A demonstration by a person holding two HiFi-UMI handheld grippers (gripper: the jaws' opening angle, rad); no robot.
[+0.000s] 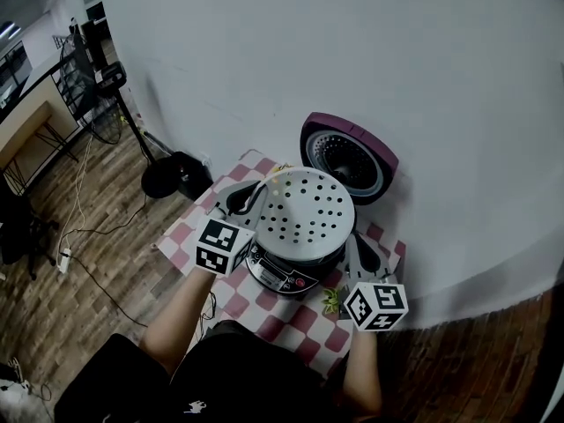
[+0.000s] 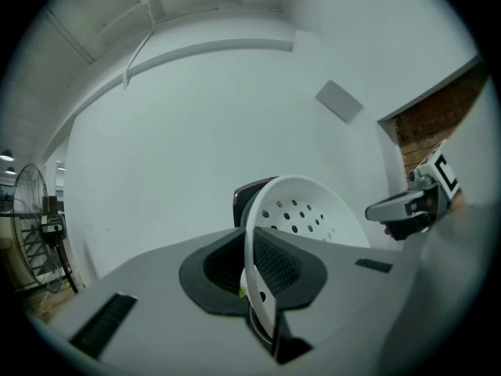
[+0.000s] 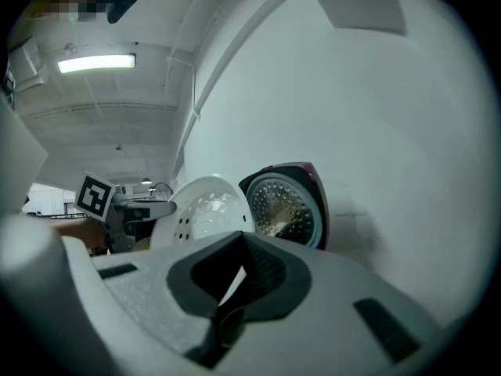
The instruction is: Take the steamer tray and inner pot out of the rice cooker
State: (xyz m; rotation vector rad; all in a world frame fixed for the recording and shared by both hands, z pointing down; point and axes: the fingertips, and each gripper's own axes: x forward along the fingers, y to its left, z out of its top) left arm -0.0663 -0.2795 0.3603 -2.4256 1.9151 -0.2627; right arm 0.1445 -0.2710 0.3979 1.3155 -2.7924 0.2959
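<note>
The white perforated steamer tray (image 1: 304, 205) hangs over the rice cooker (image 1: 280, 271), whose purple lid (image 1: 348, 157) stands open against the wall. My left gripper (image 1: 256, 197) is shut on the tray's left rim, and in the left gripper view the rim (image 2: 252, 265) passes edge-on between the pads. My right gripper (image 1: 355, 247) is shut on the opposite rim, of which a thin white sliver (image 3: 229, 282) shows between its jaws. The tray (image 3: 202, 208) tilts in front of the lid's steel inner plate (image 3: 283, 206). The inner pot is hidden under the tray.
The cooker sits on a small table with a red-and-white checked cloth (image 1: 189, 234), pushed up to a white wall. A little green plant (image 1: 331, 300) lies at the front right. On the wooden floor to the left are a black round base (image 1: 172, 176) and a standing fan (image 1: 95, 91).
</note>
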